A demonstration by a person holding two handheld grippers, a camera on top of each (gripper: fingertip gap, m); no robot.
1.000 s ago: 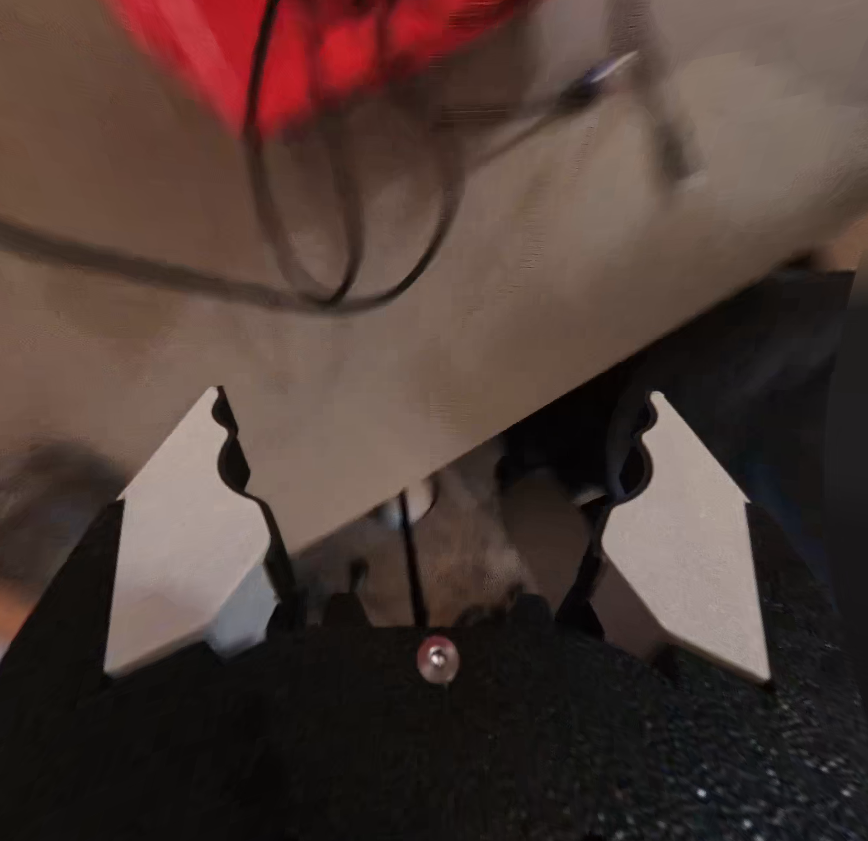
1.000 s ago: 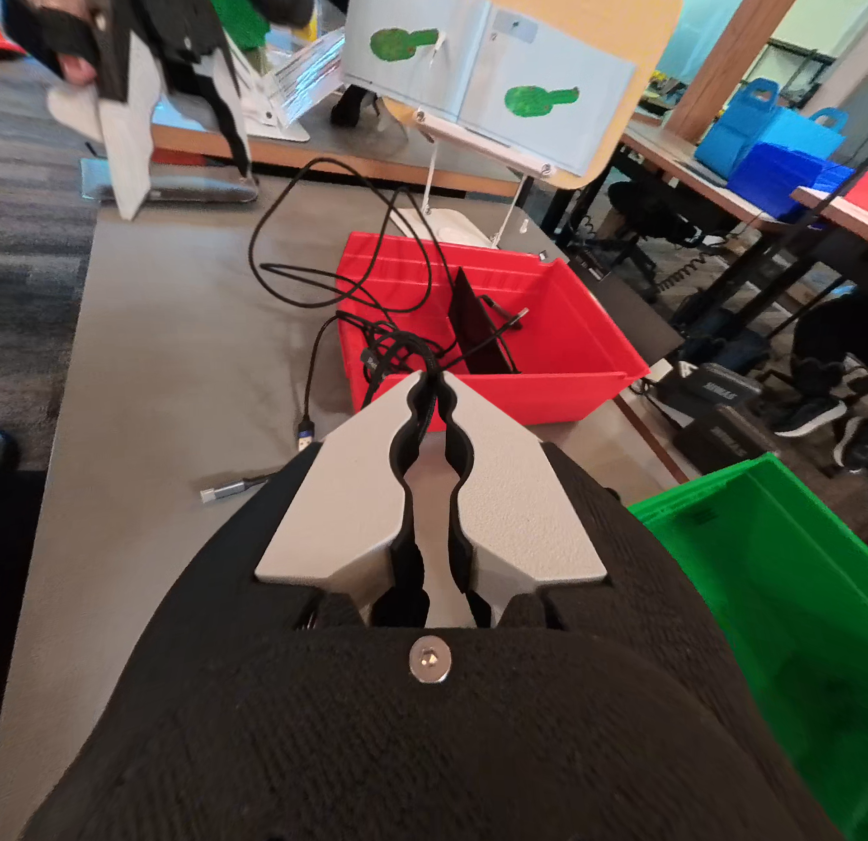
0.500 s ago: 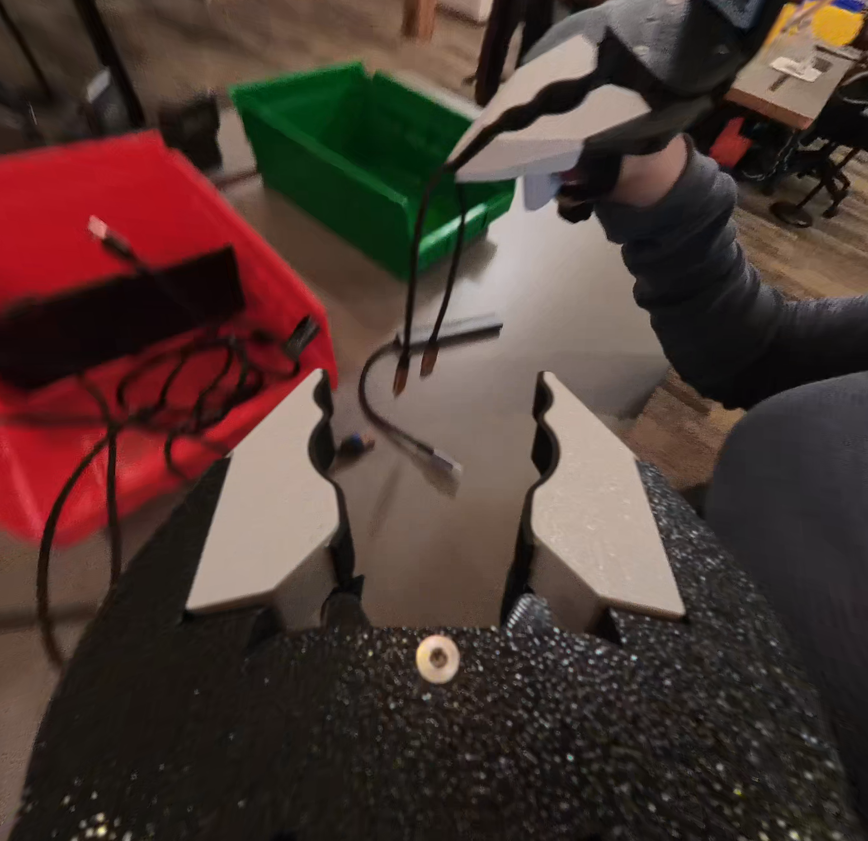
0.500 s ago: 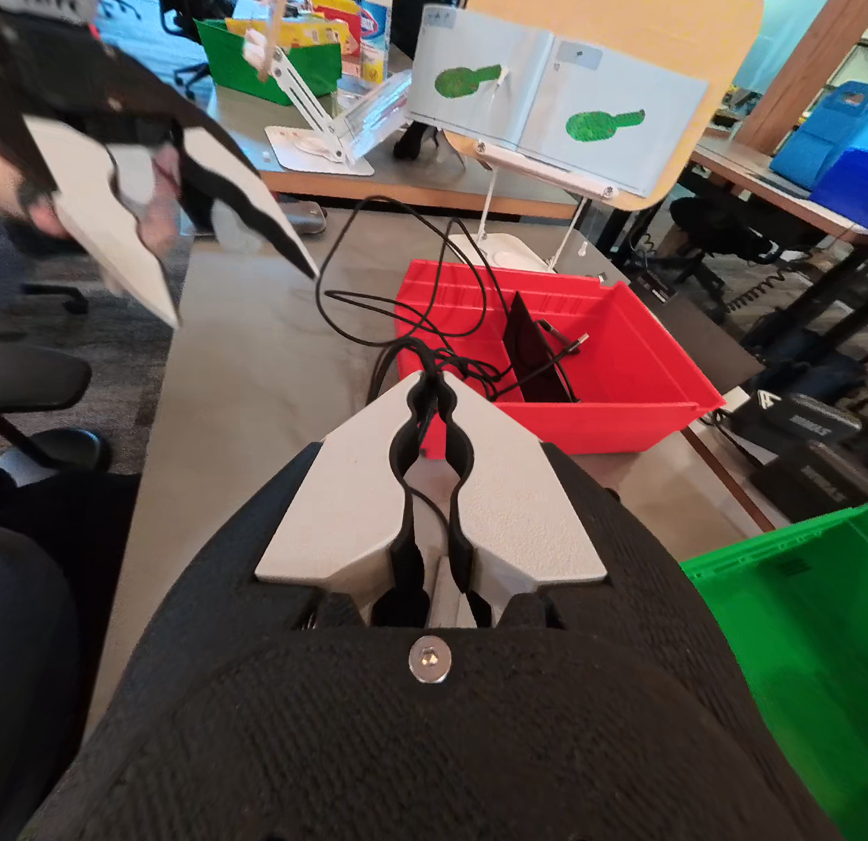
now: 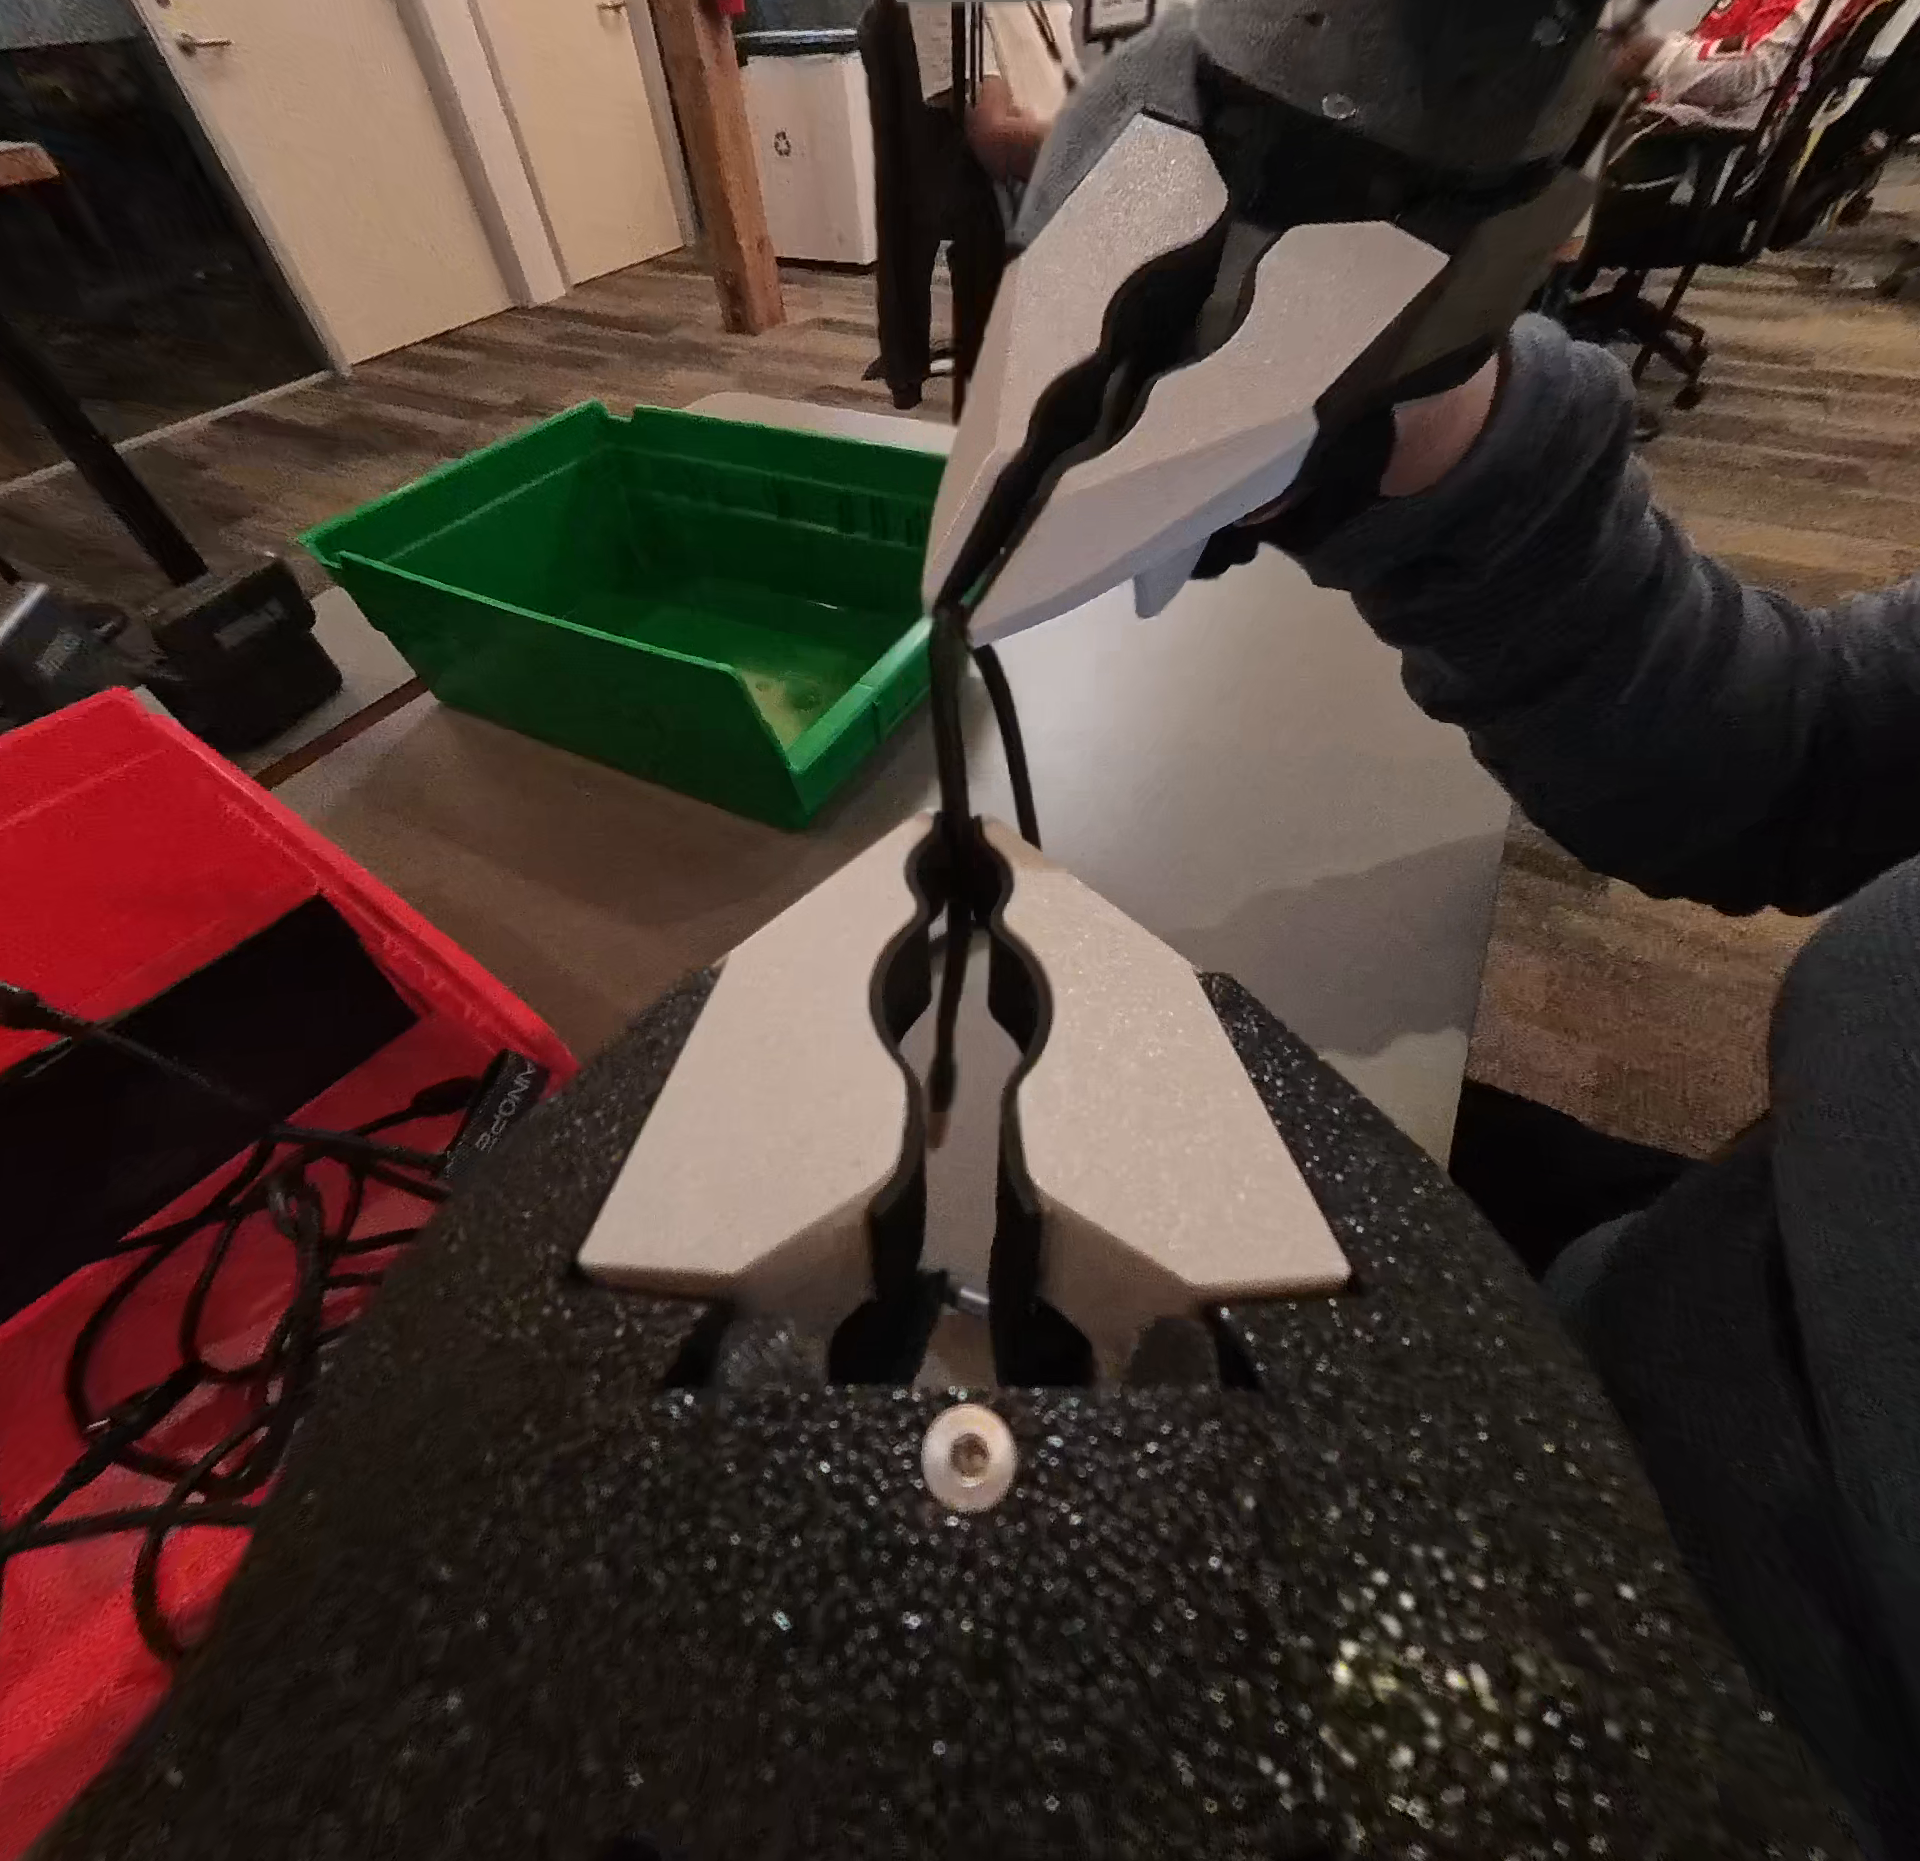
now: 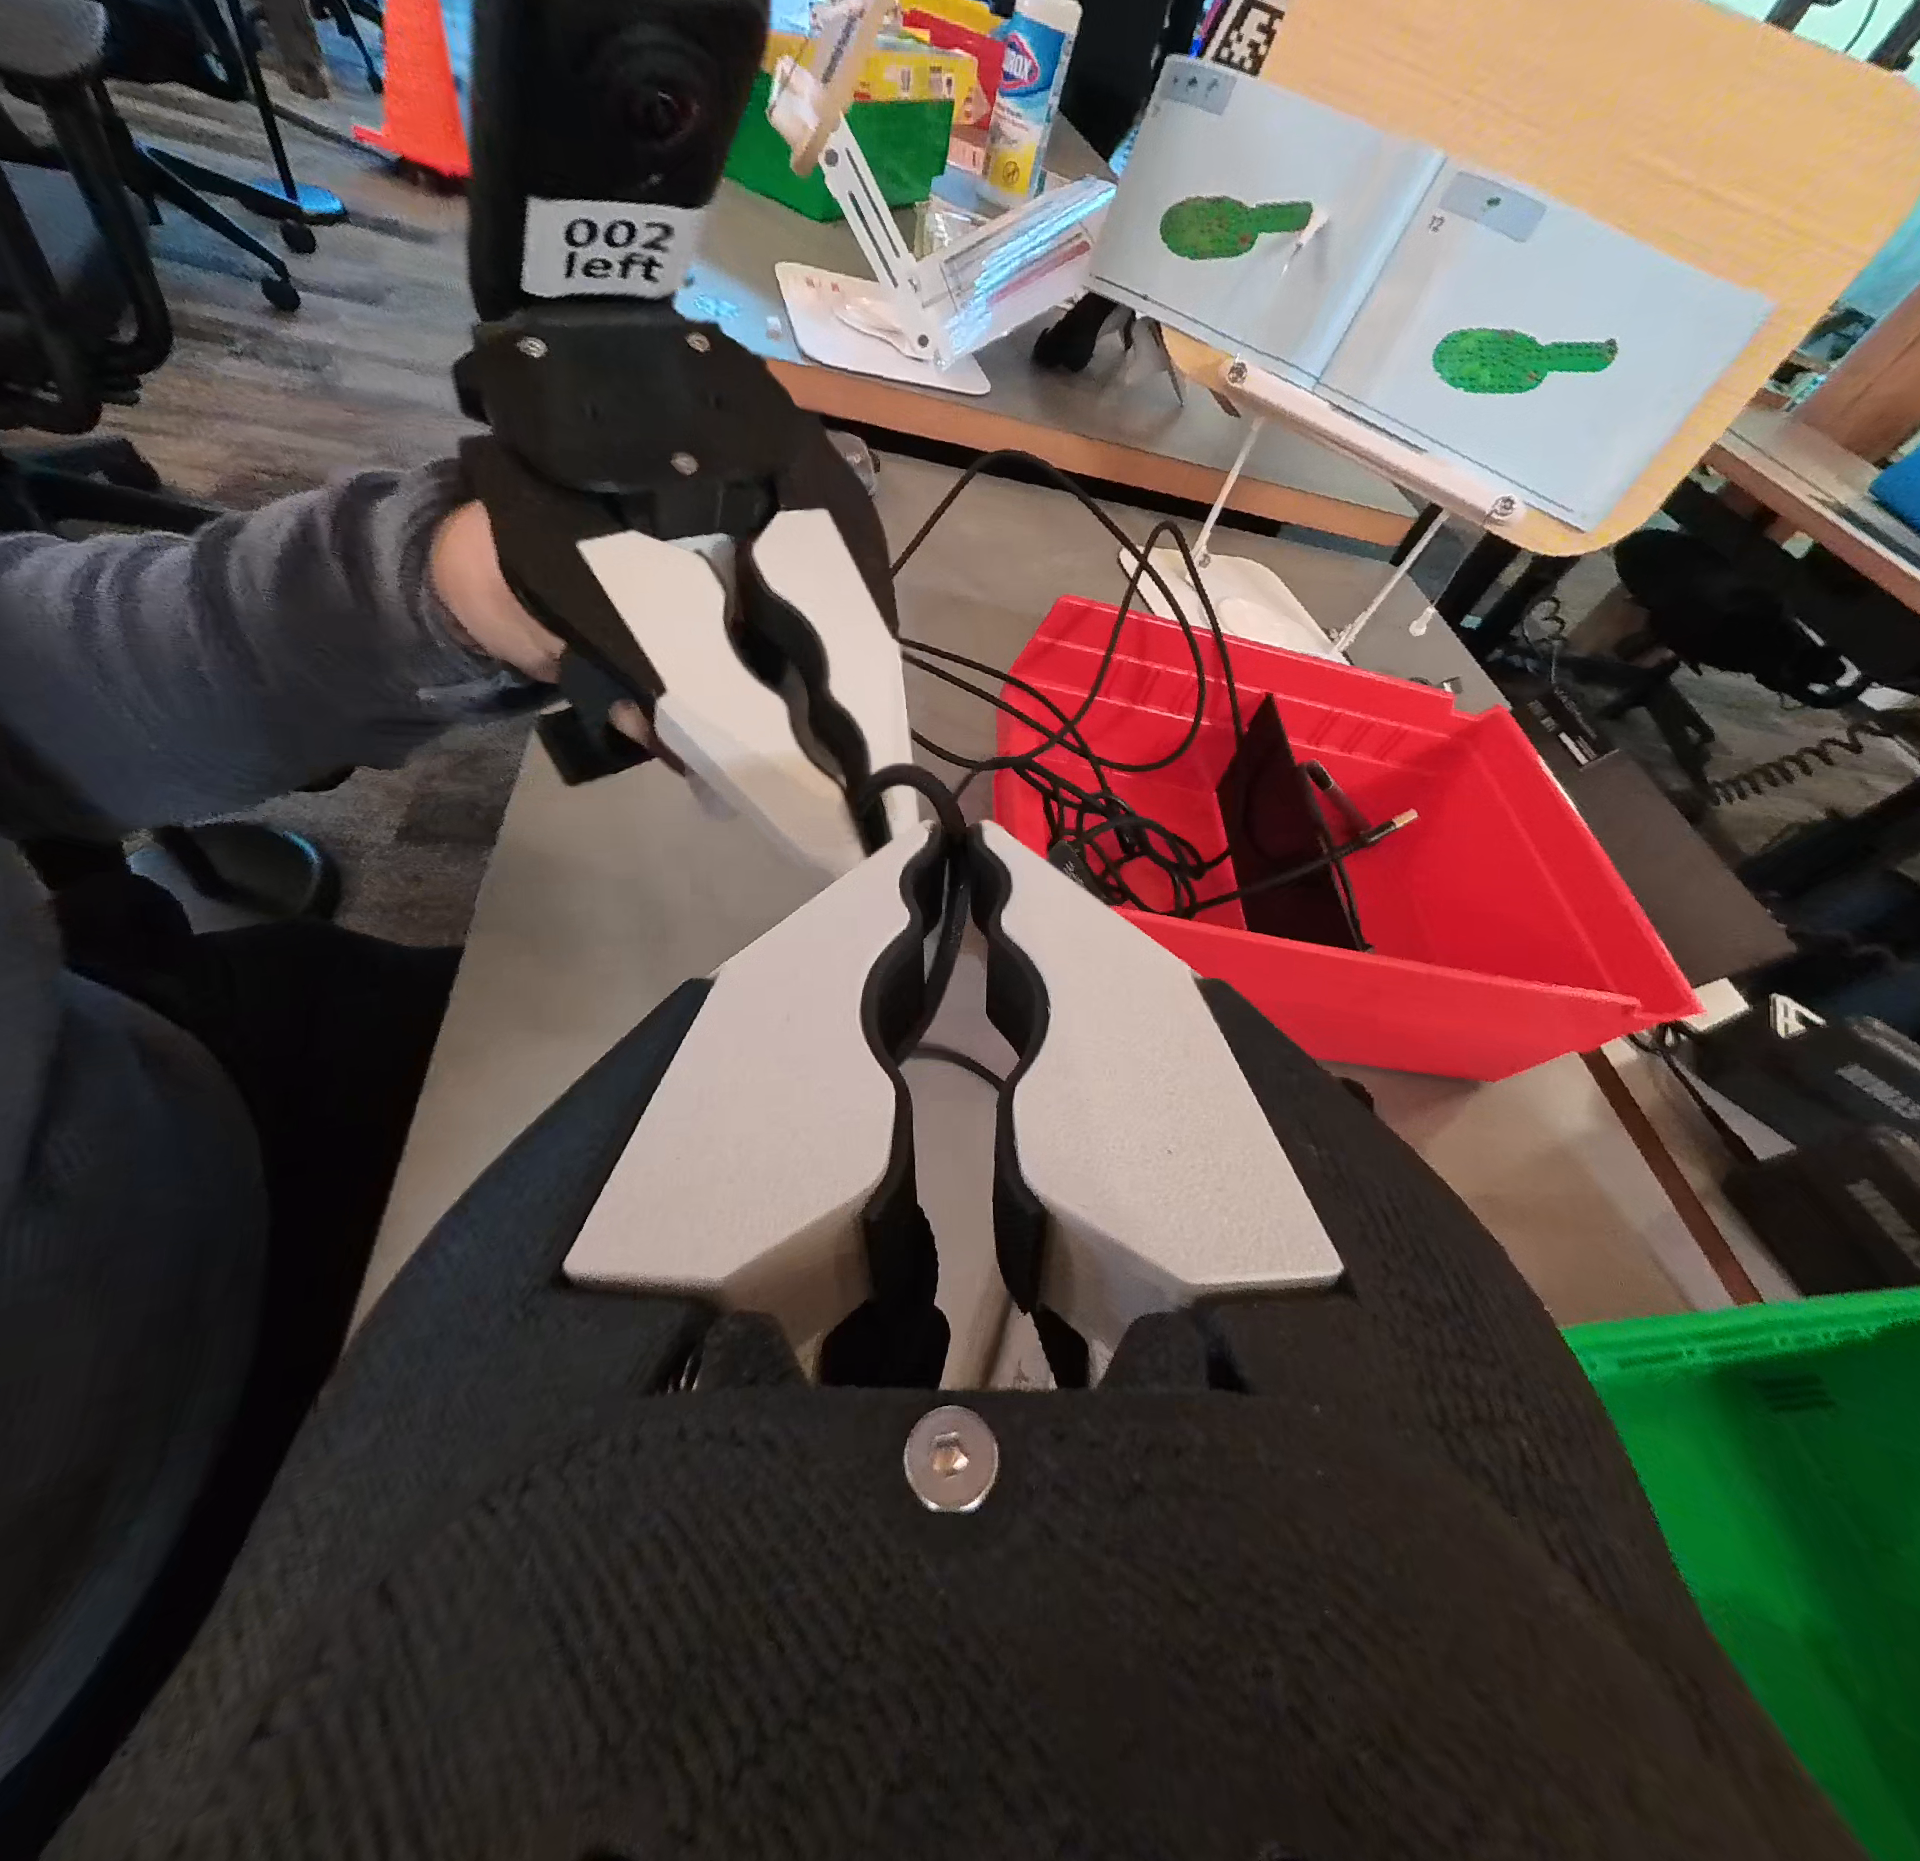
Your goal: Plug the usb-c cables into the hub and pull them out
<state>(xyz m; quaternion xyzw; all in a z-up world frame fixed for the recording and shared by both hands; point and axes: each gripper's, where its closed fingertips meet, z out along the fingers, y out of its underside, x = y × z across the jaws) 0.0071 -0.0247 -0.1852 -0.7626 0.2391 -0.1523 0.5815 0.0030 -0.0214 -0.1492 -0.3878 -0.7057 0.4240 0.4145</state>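
My right gripper [image 6: 951,835] is shut on a black USB-C cable [image 6: 940,938] and holds it above the grey table [image 6: 644,907]. In the left wrist view the right gripper [image 5: 951,616] hangs above, with the cable [image 5: 948,731] dropping from its tips. My left gripper [image 5: 961,837] is shut on that cable just below, and the plug end [image 5: 940,1105] shows between its fingers. A second strand [image 5: 1013,731] hangs beside it. In the right wrist view the left gripper [image 6: 878,835] almost touches my right tips. The black hub [image 6: 1283,835] stands in the red bin [image 6: 1351,1022] among tangled cables [image 6: 1101,845].
A green bin [image 5: 623,689] sits on the table [image 5: 1195,772] beyond the red bin [image 5: 156,855]; it also shows at the lower right of the right wrist view [image 6: 1787,1499]. A stand with an open booklet [image 6: 1434,325] is behind the red bin. The table edge [image 5: 1475,980] is close on the right. My two grippers' fingertips are within a few centimetres of each other.
My left gripper swung round, came under the right gripper and shut on the hanging cable. My right gripper stayed shut on the cable.
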